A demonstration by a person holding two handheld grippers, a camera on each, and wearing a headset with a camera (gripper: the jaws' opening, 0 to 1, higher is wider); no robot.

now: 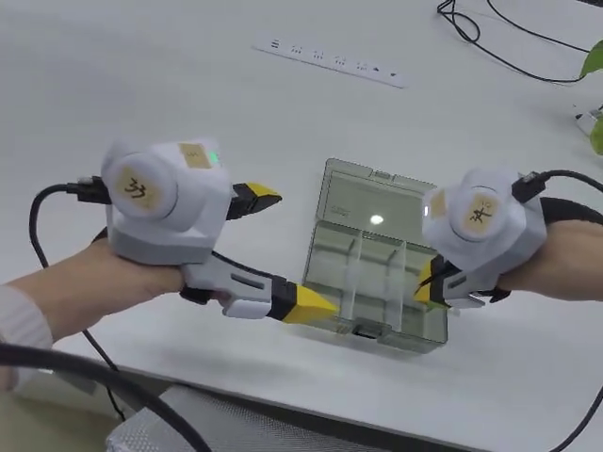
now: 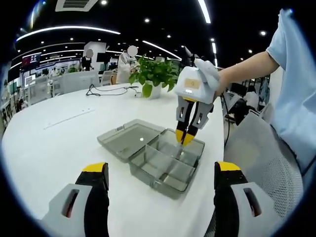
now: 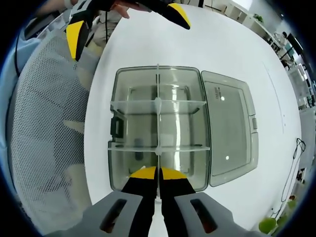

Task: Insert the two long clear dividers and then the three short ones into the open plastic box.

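The open grey-clear plastic box [image 1: 396,335] lies near the table's front edge, its lid [image 1: 372,202] flat behind it. My right gripper [image 3: 158,170] is shut on a clear divider [image 3: 158,123] that stands along the middle of the box [image 3: 133,81]. Two clear dividers [image 3: 133,104] cross it inside. In the head view the right gripper [image 1: 427,287] is at the box's right end, tips down. My left gripper [image 1: 287,250] hovers open just left of the box, nothing between its fingers. From the left gripper view, the right gripper [image 2: 185,138] dips into the box [image 2: 163,185].
A white power strip [image 1: 330,58] lies at the far side of the table, with black cables [image 1: 499,42] at the back right. A mesh chair [image 1: 179,419] sits below the table's front edge. A potted plant [image 2: 153,74] stands beyond the box.
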